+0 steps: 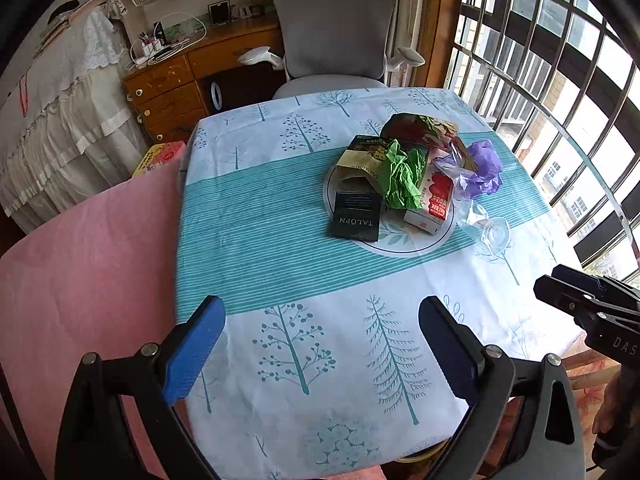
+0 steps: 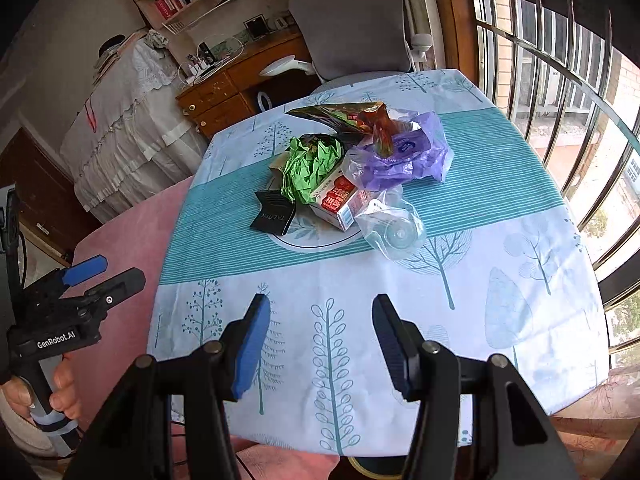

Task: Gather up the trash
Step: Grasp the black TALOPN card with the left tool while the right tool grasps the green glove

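A heap of trash lies on a white plate [image 1: 404, 246] mid-table: crumpled green paper [image 1: 400, 176], a black packet [image 1: 356, 216], a red-and-white carton [image 1: 432, 200], a purple plastic bag [image 1: 480, 168], a foil snack bag [image 1: 420, 128] and a brown paper pouch [image 1: 360, 160]. A crushed clear plastic cup [image 1: 488, 232] lies beside the plate. The heap also shows in the right wrist view: green paper [image 2: 312, 168], carton [image 2: 340, 204], purple bag [image 2: 404, 152], clear cup [image 2: 392, 228]. My left gripper [image 1: 322, 344] is open and empty near the table's front edge. My right gripper [image 2: 320, 344] is open and empty, also well short of the heap.
The table wears a tree-print cloth [image 1: 280, 208]. A pink cushion [image 1: 88, 280] lies at its left. A grey office chair [image 1: 336, 28] stands beyond the far edge, a wooden desk [image 1: 180, 76] behind left, a barred window [image 1: 560, 80] to the right.
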